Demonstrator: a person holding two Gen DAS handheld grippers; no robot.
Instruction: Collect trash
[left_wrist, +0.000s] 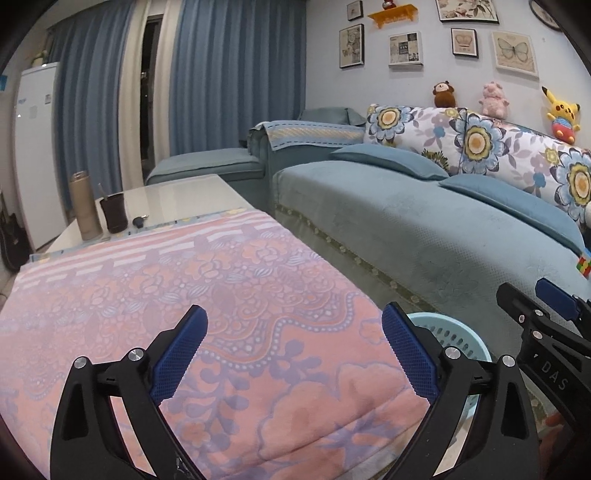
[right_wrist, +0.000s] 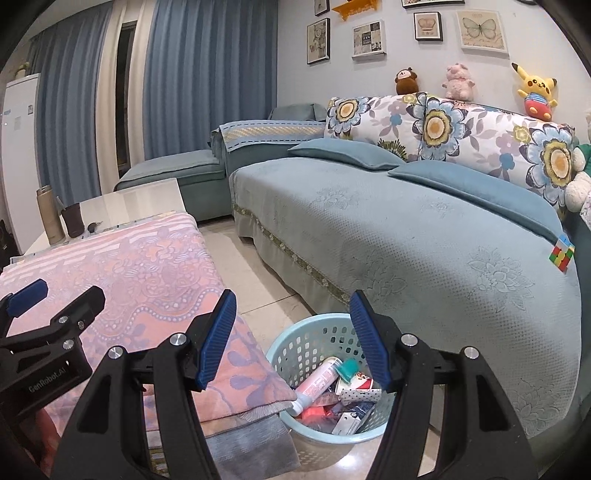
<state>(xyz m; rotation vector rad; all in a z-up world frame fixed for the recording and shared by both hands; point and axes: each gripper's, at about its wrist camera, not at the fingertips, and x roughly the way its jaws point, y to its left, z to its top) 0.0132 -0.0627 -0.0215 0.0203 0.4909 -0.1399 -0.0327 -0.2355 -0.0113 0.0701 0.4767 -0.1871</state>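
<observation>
A light blue perforated basket (right_wrist: 314, 332) stands on the floor between the table and the sofa. It holds several pieces of trash, among them a pink and white tube (right_wrist: 317, 380) and small boxes (right_wrist: 360, 393). My right gripper (right_wrist: 293, 339) is open and empty above the basket. My left gripper (left_wrist: 293, 354) is open and empty above the pink floral cloth (left_wrist: 184, 314) on the table. The basket's rim (left_wrist: 443, 325) shows behind the left gripper's right finger. The other gripper appears at the edge of each view.
A tan flask (left_wrist: 85, 206), a dark cup (left_wrist: 114, 212) and keys (left_wrist: 139, 220) stand at the table's far end. A blue sofa (right_wrist: 406, 236) with floral cushions, plush toys and a colourful cube (right_wrist: 562, 253) fills the right. Tiled floor (right_wrist: 255, 269) lies between.
</observation>
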